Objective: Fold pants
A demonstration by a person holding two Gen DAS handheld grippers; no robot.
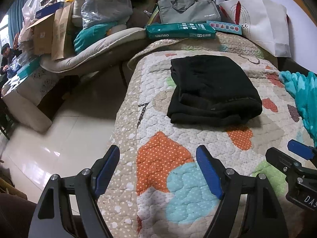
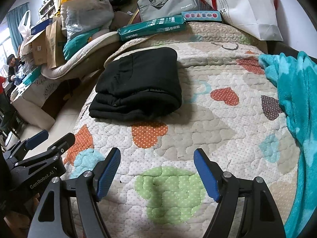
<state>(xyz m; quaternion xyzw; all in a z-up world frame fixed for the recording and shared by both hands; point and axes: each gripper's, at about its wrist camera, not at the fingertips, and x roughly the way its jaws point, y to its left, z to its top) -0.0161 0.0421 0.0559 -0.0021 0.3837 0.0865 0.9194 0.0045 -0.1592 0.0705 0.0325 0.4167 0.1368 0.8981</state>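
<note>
Folded pants (image 2: 136, 85) lie on the quilt (image 2: 198, 129), blanket (image 2: 293, 99) to their right, boxes (image 2: 152, 27) behind

Cluttered home bedroom: quilted bed (image 2: 198, 119), piled bags (image 2: 168, 2).

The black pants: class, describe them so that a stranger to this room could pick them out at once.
Find the bed covered by a pale quilt printed with dotted hearts. Near its far left edge, in front of the green paper pack, lies a folded bundle, the black pants. It is the only black thing on the quilt; the teal blanket lies along the right side.
</note>
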